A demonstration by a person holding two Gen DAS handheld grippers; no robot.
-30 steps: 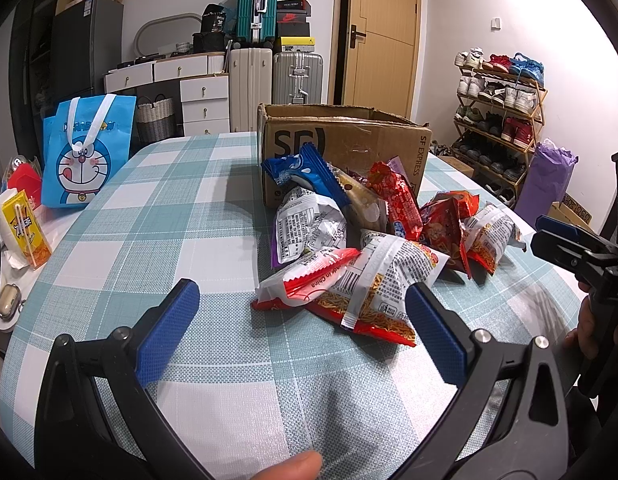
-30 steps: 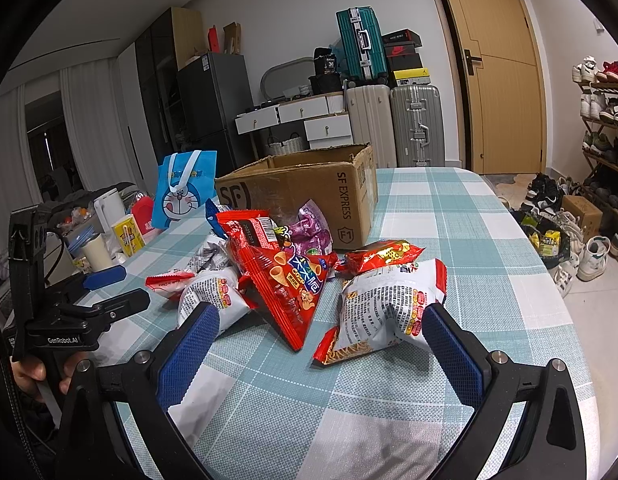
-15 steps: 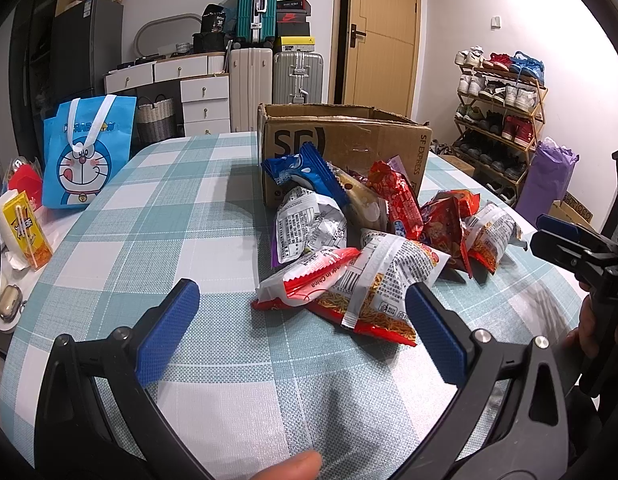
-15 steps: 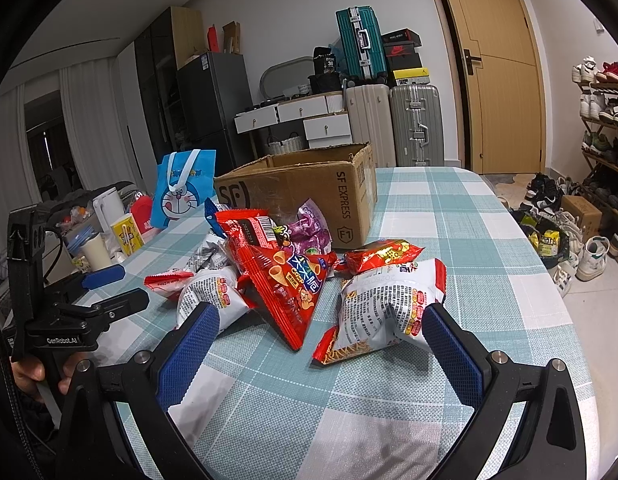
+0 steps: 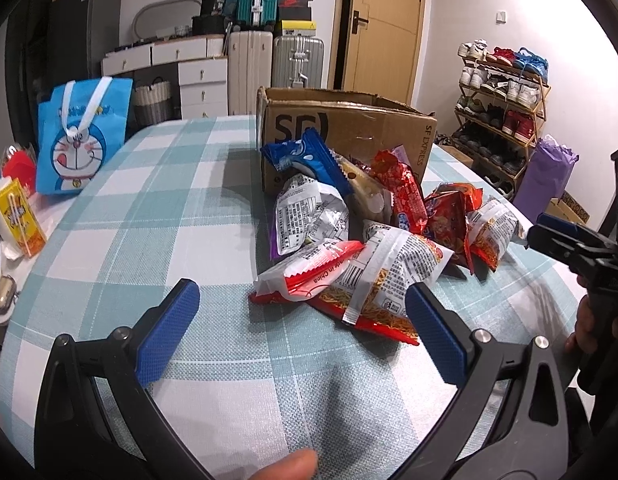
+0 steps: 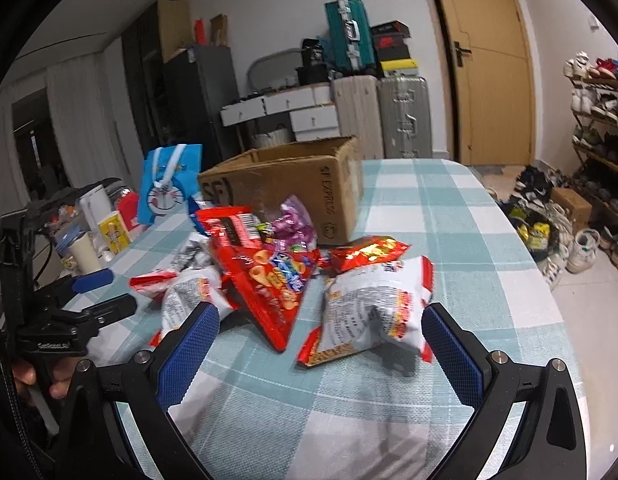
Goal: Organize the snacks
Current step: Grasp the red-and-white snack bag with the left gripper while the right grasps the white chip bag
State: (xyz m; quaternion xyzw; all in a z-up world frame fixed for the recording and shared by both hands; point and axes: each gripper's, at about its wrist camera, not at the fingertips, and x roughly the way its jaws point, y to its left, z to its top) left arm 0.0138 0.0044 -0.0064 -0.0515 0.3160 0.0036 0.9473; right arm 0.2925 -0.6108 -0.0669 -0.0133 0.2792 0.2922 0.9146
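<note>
A table [image 5: 157,208] under a teal-and-white checked cloth carries everything. At its middle stands an open cardboard box [image 5: 349,128], flaps up; what lies inside cannot be seen from either view. A heap of snack packets [image 5: 361,232] leans against the box's near wall and spills onto the cloth: a blue packet [image 5: 309,160] on top, a red chip bag [image 6: 265,280], and a white-and-red noodle packet [image 6: 373,308] lying slightly apart. A blue cartoon tote bag [image 5: 81,136] stands upright near the table's left edge. The left gripper [image 5: 301,336] hovers just short of the heap, jaws wide apart and empty. The right gripper [image 6: 317,356] is likewise spread, the noodle packet just ahead between its fingers, untouched.
</note>
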